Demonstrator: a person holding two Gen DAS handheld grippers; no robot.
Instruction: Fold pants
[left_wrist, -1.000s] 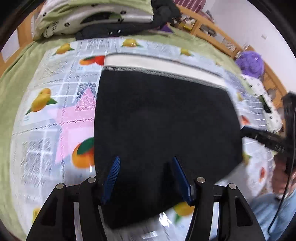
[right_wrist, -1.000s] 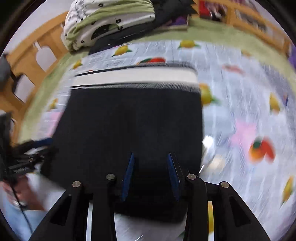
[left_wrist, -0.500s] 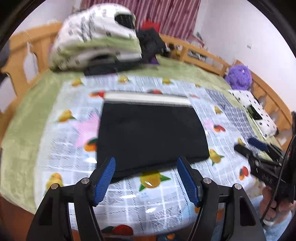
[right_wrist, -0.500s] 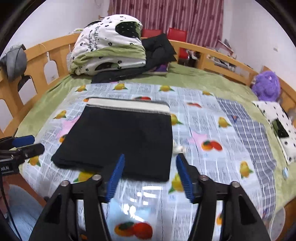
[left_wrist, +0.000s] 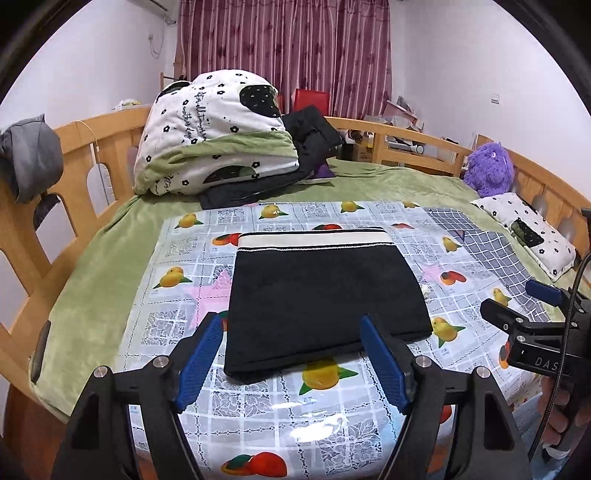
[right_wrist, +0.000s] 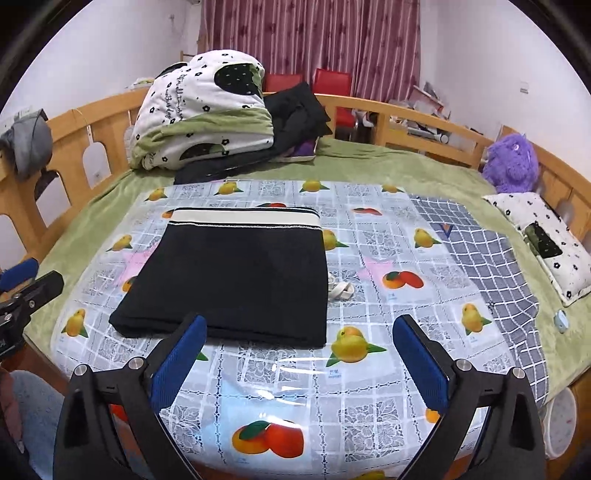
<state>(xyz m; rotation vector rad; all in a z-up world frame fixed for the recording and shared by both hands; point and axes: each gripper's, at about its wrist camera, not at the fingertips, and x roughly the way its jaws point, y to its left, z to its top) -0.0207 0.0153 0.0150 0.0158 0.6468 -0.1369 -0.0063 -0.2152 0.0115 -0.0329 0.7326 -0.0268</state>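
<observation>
Black pants (left_wrist: 321, 291) with a white waistband lie folded into a flat rectangle on the fruit-print plastic sheet (left_wrist: 258, 417); they also show in the right wrist view (right_wrist: 236, 277). My left gripper (left_wrist: 291, 358) is open and empty, held back above the pants' near edge. My right gripper (right_wrist: 299, 354) is open wide and empty, above the sheet just in front of the pants. The right gripper (left_wrist: 524, 325) shows at the right edge of the left wrist view. The left gripper (right_wrist: 26, 284) shows at the left edge of the right wrist view.
A folded white and green quilt (left_wrist: 214, 136) and dark clothes (left_wrist: 314, 129) are piled at the far end of the bed. A purple plush toy (right_wrist: 511, 162) and a small pillow (right_wrist: 539, 240) lie at the right. A wooden rail (left_wrist: 85, 147) surrounds the bed.
Both grippers have let go of the pants, opened, and pulled back and up from the bed. The pants lie folded and still.
</observation>
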